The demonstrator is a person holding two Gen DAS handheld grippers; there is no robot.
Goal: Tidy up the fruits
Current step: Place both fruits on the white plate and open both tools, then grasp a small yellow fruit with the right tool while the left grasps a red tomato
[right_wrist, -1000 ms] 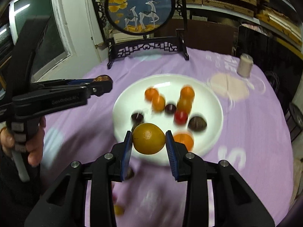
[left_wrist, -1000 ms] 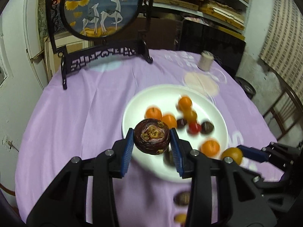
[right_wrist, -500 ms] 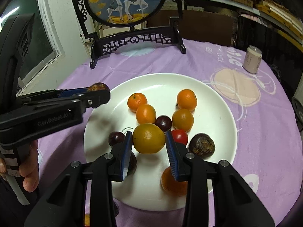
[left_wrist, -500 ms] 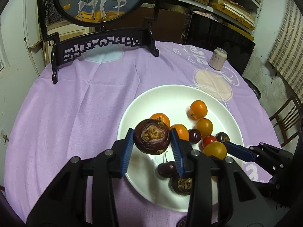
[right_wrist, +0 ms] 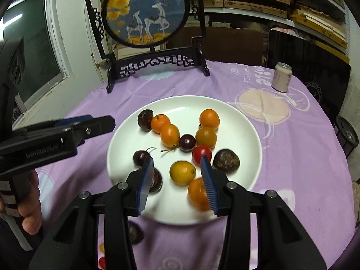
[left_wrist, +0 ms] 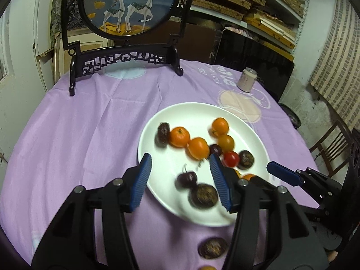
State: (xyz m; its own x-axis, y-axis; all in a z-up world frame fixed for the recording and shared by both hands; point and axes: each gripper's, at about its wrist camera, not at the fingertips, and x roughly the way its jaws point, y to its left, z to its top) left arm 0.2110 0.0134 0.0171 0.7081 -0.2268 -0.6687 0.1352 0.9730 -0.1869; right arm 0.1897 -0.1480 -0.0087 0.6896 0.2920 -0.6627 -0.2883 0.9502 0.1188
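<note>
A white plate on the purple cloth holds several fruits: oranges, cherries, a red tomato and dark passion fruits. My left gripper is open and empty over the plate's near left rim; a dark passion fruit lies at the plate's left by an orange. My right gripper is open, with a yellow-orange fruit lying on the plate between its fingers. It shows at right in the left wrist view.
A dark passion fruit and small fruits lie on the cloth near the plate's front edge. A framed deer screen on a black stand stands at the back, a pale can at the back right. A chair stands at right.
Both grippers opened. The left let go of the dark passion fruit, now on the plate's left. The right let go of the yellow-orange fruit, now on the plate.
</note>
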